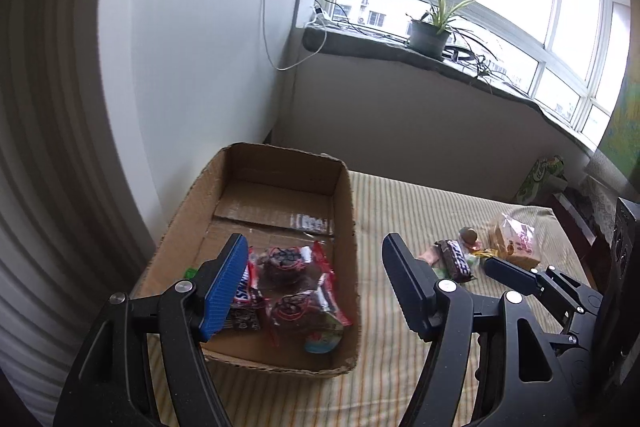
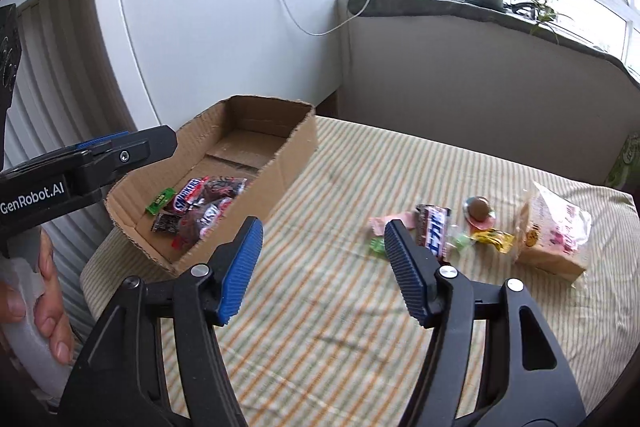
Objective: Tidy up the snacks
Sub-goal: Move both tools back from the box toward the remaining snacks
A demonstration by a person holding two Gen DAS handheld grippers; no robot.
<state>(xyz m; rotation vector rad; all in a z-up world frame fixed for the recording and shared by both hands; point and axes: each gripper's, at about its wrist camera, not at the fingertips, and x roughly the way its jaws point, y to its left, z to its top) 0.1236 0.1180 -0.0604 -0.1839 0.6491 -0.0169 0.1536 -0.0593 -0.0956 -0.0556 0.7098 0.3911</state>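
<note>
Left gripper (image 1: pixel 312 259) tilted downward, jaws apart, nothing between the blue pads. Right gripper (image 2: pixel 324 243) likewise angled downward, jaws spread and empty. Right gripper's black finger seen at the right edge of the left wrist view. Left hand (image 2: pixel 36 307) wrapped around the white grip, fingers (image 2: pixel 50 321) curled over it.

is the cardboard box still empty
No: the cardboard box already holds several wrapped snacks, among them a Snickers bar and a small green packet at its near end.
</note>
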